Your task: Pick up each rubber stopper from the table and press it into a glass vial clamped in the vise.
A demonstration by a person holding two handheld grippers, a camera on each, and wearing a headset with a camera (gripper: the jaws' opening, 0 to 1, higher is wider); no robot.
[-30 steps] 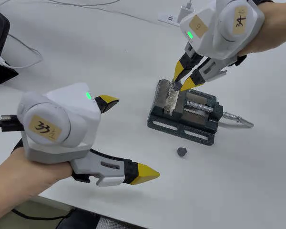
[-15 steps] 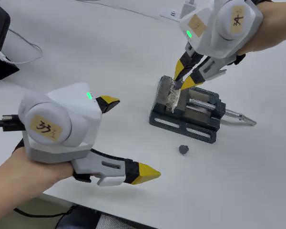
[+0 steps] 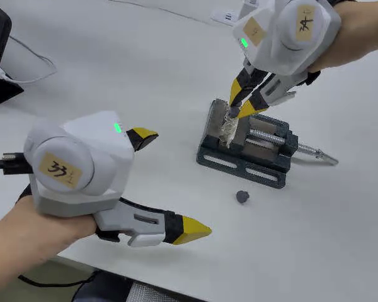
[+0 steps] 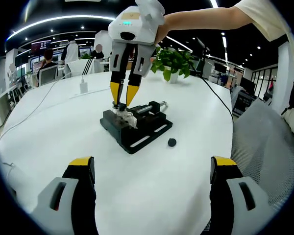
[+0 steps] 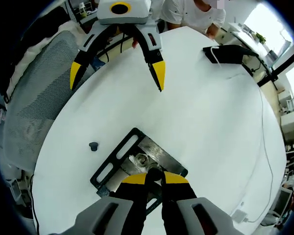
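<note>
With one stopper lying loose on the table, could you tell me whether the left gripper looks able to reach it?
Probably yes: the left gripper is open, the loose stopper lies on bare table just ahead of it, and the vise and right gripper stand beyond, not between.

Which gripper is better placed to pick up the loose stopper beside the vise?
Left, probably: the left gripper is open and empty, facing the loose stopper; the right gripper is shut at the vial in the vise.

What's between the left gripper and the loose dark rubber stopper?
Bare white tabletop alone, from left gripper to dark rubber stopper, per left gripper view.
</note>
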